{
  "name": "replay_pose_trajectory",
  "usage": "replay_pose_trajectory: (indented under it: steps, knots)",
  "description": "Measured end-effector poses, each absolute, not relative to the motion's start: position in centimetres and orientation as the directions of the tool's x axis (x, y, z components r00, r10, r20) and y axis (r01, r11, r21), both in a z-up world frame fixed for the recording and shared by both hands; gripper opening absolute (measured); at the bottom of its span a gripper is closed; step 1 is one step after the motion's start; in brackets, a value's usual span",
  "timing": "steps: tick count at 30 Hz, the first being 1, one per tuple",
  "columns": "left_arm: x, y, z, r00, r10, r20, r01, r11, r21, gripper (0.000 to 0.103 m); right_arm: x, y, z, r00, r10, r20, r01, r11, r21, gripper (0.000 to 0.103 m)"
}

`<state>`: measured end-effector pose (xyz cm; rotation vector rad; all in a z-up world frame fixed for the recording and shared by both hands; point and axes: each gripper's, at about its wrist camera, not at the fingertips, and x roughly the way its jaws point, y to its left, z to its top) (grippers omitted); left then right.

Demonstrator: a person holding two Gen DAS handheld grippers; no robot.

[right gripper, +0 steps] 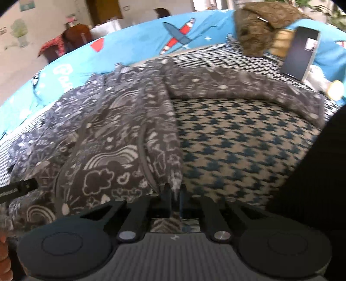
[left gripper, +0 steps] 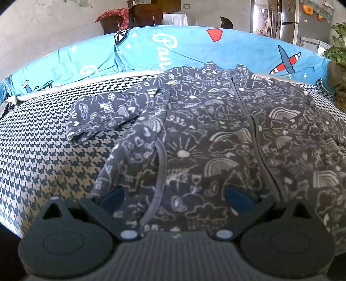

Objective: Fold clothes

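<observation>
1. The garment [left gripper: 216,134] is a dark grey fleece jacket printed with white doodles of rainbows, suns and clouds. It lies spread out, front up, on the houndstooth cover [left gripper: 43,140], with its collar towards the far edge.
2. A grey zip line [left gripper: 248,121] runs down the middle of the garment.
3. One sleeve [left gripper: 103,114] lies out to the side on the houndstooth cover in the left wrist view; the other sleeve [right gripper: 248,86] stretches across the cover in the right wrist view.
4. The left tool [left gripper: 175,198] is spread wide, its blue pads [left gripper: 113,197] well apart, and it is positioned over the lower hem of the garment. Nothing is gripped between them.
5. The right tool [right gripper: 174,192] is closed narrow on the garment's side edge [right gripper: 173,173], with fabric pinched between the fingers.
6. A blue sheet with aeroplane print [left gripper: 216,49] runs along the far edge of the cover.
7. A brown furry item [right gripper: 255,32] and a dark phone [right gripper: 300,51] propped upright sit near the far corner in the right wrist view.
8. Chairs [left gripper: 134,17] and a fridge [left gripper: 298,23] are visible in the room beyond.
</observation>
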<state>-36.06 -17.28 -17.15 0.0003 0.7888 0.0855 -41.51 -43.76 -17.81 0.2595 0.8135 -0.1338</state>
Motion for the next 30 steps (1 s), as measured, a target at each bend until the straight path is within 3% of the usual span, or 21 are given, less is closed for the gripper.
replay_pose_trajectory:
  steps: [10,13,22,30]
  knots:
    - [-36.2,-17.7,-18.4,0.647,0.104,-0.755,-0.08,0.994,0.069,0.103,-41.1,-43.2,-18.4,0.641,-0.052,-0.766,0.223,0.967,0.122,0.007]
    - [-36.2,-17.7,-18.5,0.647,0.105,-0.755,-0.079,0.994,0.07,0.103,-41.3,-43.5,-18.2,0.653,-0.041,-0.756,0.237,0.96,0.152,0.015]
    - [-36.1,-17.5,-18.8,0.643,0.101,-0.759,-0.084,0.995,0.062,0.103,-42.8,-42.6,-16.0,0.775,-0.098,-0.625,0.212,0.971,0.111,0.024]
    - [-36.0,-17.4,-18.9,0.64,0.102,-0.762,-0.085,0.994,0.062,0.103,-41.9,-40.3,-16.3,0.77,0.03,-0.637,0.059,0.991,0.117,0.026]
